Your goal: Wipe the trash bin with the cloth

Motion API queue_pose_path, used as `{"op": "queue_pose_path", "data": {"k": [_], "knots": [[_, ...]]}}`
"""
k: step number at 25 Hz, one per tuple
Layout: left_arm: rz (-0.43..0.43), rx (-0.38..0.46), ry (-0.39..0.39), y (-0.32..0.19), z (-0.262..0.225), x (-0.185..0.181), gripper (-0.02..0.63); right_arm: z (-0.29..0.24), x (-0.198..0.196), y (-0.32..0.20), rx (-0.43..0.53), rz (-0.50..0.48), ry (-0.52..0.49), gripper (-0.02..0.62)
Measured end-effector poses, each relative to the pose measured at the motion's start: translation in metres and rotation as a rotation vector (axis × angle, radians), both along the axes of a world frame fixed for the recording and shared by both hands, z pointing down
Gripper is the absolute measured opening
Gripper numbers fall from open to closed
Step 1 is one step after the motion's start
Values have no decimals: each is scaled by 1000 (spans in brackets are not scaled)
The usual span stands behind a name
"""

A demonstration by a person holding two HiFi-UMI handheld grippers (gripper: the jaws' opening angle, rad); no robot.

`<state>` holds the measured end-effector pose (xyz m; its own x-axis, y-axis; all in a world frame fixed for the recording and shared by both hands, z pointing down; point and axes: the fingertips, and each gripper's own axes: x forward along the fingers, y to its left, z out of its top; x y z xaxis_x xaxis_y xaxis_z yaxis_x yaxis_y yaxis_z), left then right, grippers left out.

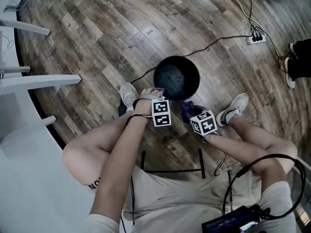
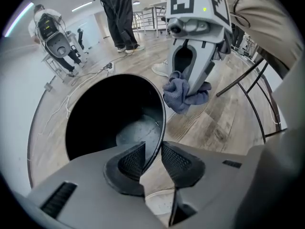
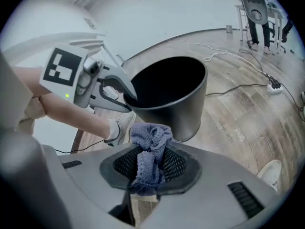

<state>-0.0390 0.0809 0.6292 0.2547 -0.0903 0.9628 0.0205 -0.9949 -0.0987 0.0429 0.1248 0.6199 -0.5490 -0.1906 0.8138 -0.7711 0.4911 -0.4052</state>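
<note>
The left gripper (image 2: 152, 152) has its jaws spread, one inside and one outside the near rim of the trash bin (image 2: 109, 113). The thin wall runs up between the ribbed pads, and a gap shows on its outer side, so the pads do not squeeze it. The right gripper (image 3: 150, 152) has its jaws pinching the cloth (image 3: 150, 136), a blue-grey bundle that bulges above the pads and hangs in a tail below them. That gripper points down at a slant just outside the bin's wall, next to the left gripper, with the cloth near the rim and not inside the bin. The bin is round, dark and upright, and its bare bottom is in view. It stands on the wooden floor (image 1: 97, 33) just ahead of the person's two shoes (image 1: 129, 94). Farther out, a cable runs across the boards to a power strip (image 1: 256, 39).
</note>
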Motion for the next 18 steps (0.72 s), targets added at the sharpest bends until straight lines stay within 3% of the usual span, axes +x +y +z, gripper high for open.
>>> {"op": "queue_pose_path", "data": {"k": [6,18], "knots": [[-53,-27,14,13,2,13,97,-27,-12,-1,14,3,-44,103],[-230,-118,41,16,-1,36,91,-20,-6,-20,148,-161,50,103]]}}
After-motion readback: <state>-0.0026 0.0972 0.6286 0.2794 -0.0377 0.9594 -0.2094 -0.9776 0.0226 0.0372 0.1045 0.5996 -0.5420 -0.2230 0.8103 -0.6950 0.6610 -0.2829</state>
